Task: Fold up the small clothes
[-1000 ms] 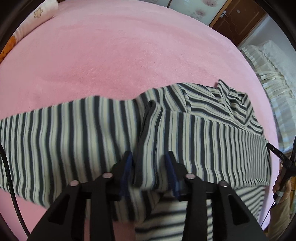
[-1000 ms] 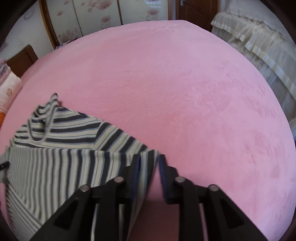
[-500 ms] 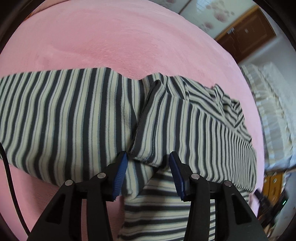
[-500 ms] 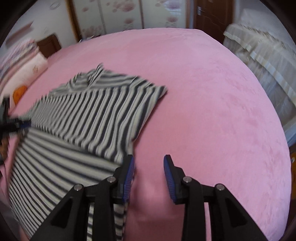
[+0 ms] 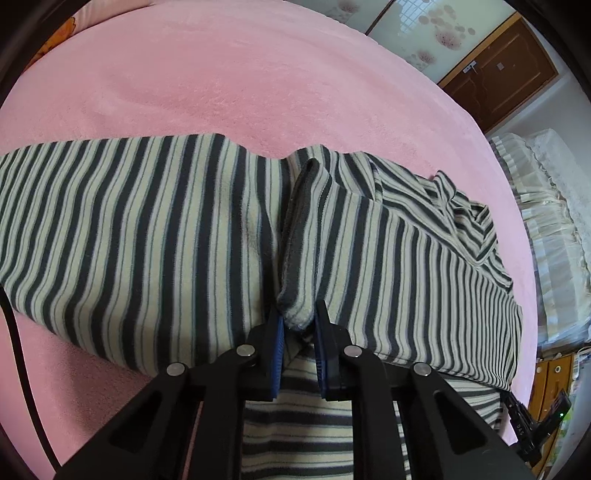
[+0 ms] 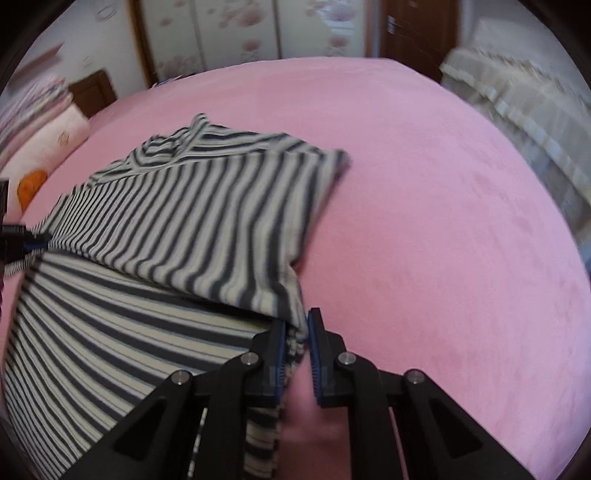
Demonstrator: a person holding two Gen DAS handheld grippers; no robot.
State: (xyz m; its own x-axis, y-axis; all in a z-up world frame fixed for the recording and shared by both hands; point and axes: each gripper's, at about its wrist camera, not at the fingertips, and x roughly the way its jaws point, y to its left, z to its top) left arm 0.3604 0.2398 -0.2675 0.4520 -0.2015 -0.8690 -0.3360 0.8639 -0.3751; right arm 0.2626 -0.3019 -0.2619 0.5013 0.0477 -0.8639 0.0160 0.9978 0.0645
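On a pink bed (image 5: 229, 74), a striped shirt (image 5: 129, 229) lies partly folded. The left tool (image 5: 298, 325), jaws just closing, pinches a folded cuff; the right tool (image 6: 295, 332) has likewise closed, apparently nipping the shirt's blurred edge.

Home bedroom. Bed (image 6: 443, 206) with pink fleece cover as work surface; pillows (image 6: 48, 147) stacked at its head; sliding wardrobe doors (image 6: 236, 33) with floral frosted panels; brown wooden door (image 5: 498, 74); second bed (image 6: 524, 110) alongside, draped in cream ruffled spread; striped garment (image 6: 192, 221) lying on the cover.
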